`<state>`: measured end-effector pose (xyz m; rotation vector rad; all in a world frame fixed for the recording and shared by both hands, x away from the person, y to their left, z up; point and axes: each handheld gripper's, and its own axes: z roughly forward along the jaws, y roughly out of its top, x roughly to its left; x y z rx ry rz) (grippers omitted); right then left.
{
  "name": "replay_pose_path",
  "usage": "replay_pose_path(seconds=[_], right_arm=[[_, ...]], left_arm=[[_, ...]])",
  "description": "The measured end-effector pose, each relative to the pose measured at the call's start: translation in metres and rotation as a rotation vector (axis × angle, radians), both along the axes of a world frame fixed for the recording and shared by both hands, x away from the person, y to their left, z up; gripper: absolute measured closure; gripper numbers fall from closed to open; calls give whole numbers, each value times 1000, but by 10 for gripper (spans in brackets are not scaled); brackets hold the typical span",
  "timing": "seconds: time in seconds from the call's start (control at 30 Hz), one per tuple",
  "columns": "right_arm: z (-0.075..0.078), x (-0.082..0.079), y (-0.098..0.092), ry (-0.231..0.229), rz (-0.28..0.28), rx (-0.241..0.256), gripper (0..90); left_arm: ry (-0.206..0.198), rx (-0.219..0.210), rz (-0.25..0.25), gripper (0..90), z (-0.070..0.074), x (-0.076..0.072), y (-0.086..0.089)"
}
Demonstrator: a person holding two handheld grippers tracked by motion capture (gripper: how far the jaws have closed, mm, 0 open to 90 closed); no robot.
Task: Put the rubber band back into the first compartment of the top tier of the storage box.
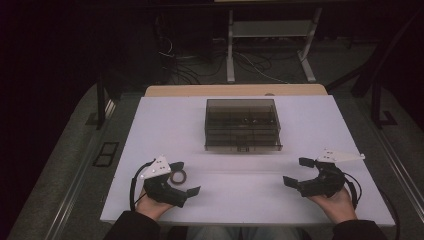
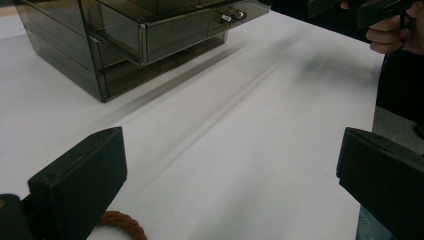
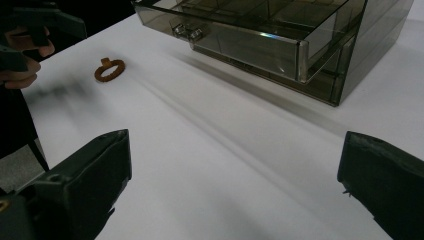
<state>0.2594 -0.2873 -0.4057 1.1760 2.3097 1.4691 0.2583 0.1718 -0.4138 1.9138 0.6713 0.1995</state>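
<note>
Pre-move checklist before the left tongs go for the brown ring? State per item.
1. Left tongs open: ok, jaws spread wide.
2. Brown braided ring within reach: ok, it lies flat on the white table between the left jaws in the high view, and beside the near jaw in the left gripper view.
3. Ring free of other things: ok, nothing on or against it.
4. Right tongs out of the way: ok, open and holding nothing, on the far side of the table.
5. Smoked plastic drawer box ready: ok, top drawer pulled out.
6. Free compartment in that drawer: cannot tell.
</note>
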Motion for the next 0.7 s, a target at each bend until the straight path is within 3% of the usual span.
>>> replay_pose_path(seconds=[0.43,0.7], right_arm=[[-1,0,-1,21,25,-4,6],[-4,0,-1,41,26,3,6]], left_arm=[[6,-4,4,0,5,-3,-1],[2,40,-12,0,12,-3,-4]])
